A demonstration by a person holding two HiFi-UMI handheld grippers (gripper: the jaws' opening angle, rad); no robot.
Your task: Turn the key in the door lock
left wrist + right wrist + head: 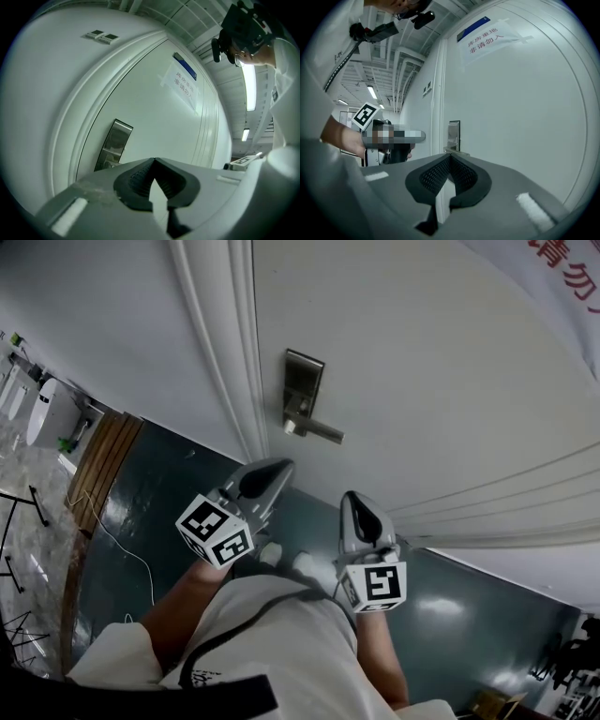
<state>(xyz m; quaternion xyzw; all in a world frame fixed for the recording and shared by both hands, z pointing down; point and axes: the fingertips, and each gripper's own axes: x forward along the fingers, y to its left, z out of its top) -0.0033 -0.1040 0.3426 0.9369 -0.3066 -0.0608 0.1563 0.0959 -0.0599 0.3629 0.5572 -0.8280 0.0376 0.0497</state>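
Head view looks steeply down; both gripper views look level, sharing the lock plate (pixel 453 133).

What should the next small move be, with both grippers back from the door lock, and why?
Probably ease the left gripper forward toward the lock plate and open its jaws. It and the right gripper are both shut, empty and short of the door, and the left is nearer the plate. No key can be made out.

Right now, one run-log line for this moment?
left hand-held gripper: shut, empty | right hand-held gripper: shut, empty | lock plate: untouched, both grippers short of it | key: not visible
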